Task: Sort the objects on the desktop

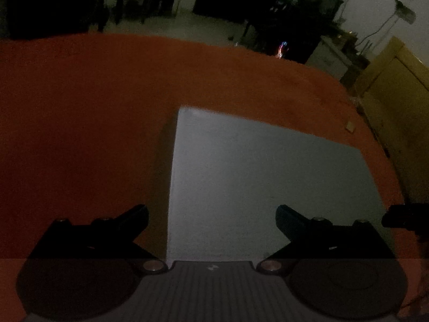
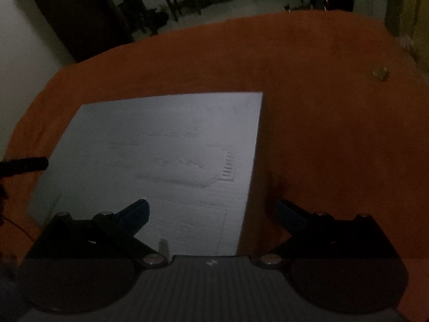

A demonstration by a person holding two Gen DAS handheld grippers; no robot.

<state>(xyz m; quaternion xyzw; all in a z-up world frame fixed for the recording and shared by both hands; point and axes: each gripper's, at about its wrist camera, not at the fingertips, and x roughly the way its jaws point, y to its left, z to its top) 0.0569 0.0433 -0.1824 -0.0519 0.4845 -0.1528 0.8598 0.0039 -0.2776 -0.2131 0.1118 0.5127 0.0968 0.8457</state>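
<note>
Pretty dim here: white sheet of paper (image 1: 257, 182) lying flat on the orange tabletop (image 1: 80, 123), right under both grippers. Left gripper (image 1: 211, 216) wide open, holding nothing; right gripper (image 2: 213, 210) same, spread wide over the paper's right edge. Small tan block (image 2: 380, 73) sitting well off to the far right.

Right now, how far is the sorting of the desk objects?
Nothing looks sorted yet. Both the left gripper and the right gripper are open and hold nothing, each hovering at an edge of the white sheet. Left: the sheet and a small tan object lie loose on the orange cloth.
</note>
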